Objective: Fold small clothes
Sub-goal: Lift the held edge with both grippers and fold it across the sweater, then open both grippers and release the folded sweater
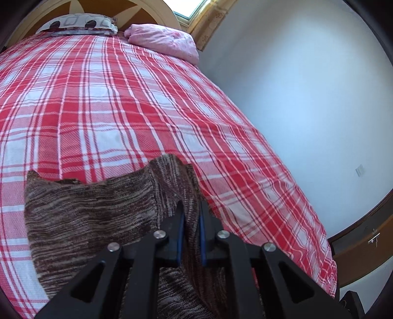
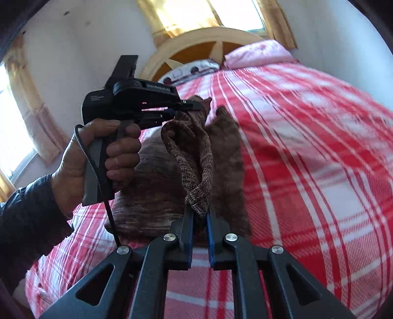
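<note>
A brown marled knit garment (image 2: 196, 157) hangs above the red-and-white plaid bedspread (image 1: 103, 103), pinched by both grippers: the left gripper (image 1: 191, 211) clamps one edge, the right gripper (image 2: 199, 216) a bunched fold, near the bed's foot edge.

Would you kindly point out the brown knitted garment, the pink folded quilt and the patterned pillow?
brown knitted garment (image 1: 86, 211): left wrist view, its flat spread part.
pink folded quilt (image 1: 164, 40): left wrist view, middle of its top.
patterned pillow (image 1: 78, 23): left wrist view, centre of its front face.
</note>
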